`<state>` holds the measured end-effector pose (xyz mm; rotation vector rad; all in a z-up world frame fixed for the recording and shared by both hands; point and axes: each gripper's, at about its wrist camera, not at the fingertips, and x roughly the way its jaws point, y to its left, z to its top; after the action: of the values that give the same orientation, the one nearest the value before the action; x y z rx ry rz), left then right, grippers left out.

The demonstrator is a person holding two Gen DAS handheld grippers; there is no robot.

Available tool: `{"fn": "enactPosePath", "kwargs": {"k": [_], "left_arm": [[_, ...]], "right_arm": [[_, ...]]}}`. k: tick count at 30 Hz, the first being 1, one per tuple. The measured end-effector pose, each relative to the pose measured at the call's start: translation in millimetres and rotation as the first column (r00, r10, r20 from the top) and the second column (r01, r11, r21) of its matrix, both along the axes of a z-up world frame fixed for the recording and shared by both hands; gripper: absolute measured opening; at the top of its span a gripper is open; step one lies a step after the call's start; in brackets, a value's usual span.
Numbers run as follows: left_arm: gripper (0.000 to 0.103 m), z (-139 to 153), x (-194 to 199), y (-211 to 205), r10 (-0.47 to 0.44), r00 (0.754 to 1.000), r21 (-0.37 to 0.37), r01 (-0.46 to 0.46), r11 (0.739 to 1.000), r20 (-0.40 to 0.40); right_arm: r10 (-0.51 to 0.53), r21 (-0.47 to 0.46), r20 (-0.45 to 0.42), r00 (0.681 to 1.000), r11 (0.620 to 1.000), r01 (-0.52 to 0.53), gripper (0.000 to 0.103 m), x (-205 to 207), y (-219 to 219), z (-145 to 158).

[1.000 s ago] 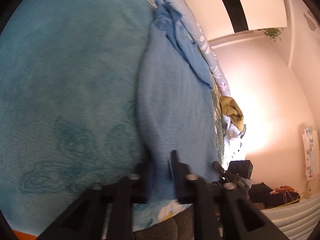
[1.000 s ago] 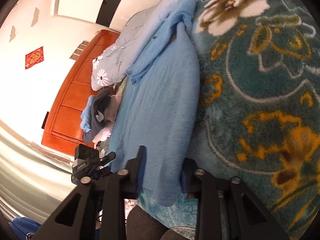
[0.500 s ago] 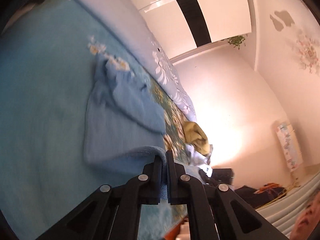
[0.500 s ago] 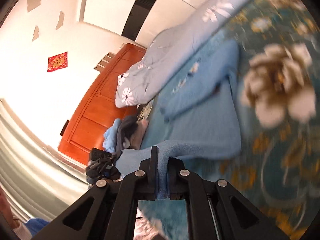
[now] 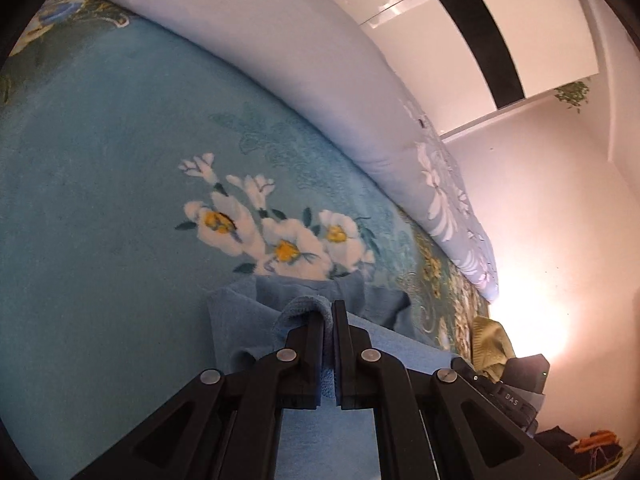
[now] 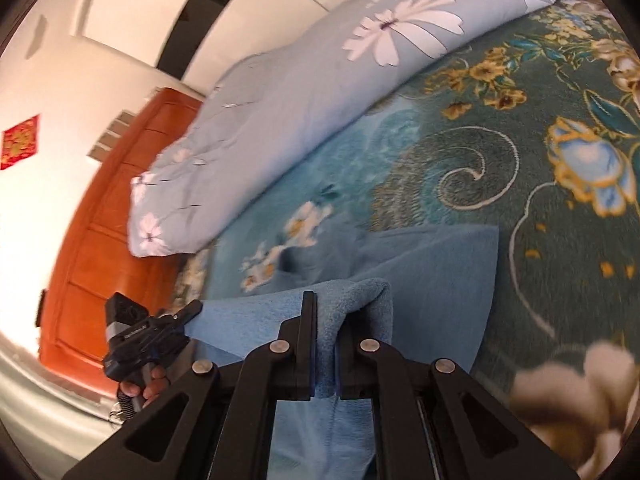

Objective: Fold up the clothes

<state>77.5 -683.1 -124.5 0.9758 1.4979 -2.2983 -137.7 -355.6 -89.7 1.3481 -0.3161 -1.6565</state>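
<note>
— How many clothes, how many grippers?

— One blue garment (image 6: 432, 280), two grippers. The left gripper (image 5: 327, 312) is clenched on a bunched edge of it; the right gripper (image 6: 327, 308) pinches another edge. The garment lies on the bed, folded over itself.

— The surface?

— A teal flowered blanket (image 5: 120, 184), one pale flowered quilt (image 6: 288, 96) along its far side.

— The room?

— White walls, an orange wooden headboard (image 6: 116, 208), one red paper square (image 6: 20, 142).
</note>
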Motion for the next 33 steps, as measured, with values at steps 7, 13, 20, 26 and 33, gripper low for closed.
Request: {"fn": "enactPosePath", "kwargs": {"k": [7,13,20,26,33], "left_arm": [[0.042,6.2,19.8,-6.0,0.038,0.994,0.038,-0.034,0.999,-0.101],[0.059,28.5,64.9,28.7,-0.005,0.997,-0.098,-0.003,0.995,-0.077],[0.061,1.3,91.8,81.9,-0.106,0.994,-0.161,0.109,0.981,0.031],[0.060,0.4,88.0,98.6,-0.123,0.991,-0.209,0.131,0.969,0.053],[0.059,-1.0,85.7,110.6,-0.152,0.987,-0.177,0.159,0.971,0.055]], "right_arm": [[-0.043,-0.023,-0.120,0.992,0.999,0.041,0.051,-7.5,11.1,16.9],[-0.008,-0.038,-0.172,0.985,0.999,0.001,0.063,23.4,49.7,29.3],[0.103,0.149,-0.344,0.933,0.987,-0.054,0.041,93.4,62.5,15.9],[0.156,0.216,-0.616,0.772,0.976,-0.025,0.041,143.3,57.1,43.5],[0.212,0.325,-0.610,0.763,0.946,-0.003,0.041,133.3,32.0,12.7]]}}
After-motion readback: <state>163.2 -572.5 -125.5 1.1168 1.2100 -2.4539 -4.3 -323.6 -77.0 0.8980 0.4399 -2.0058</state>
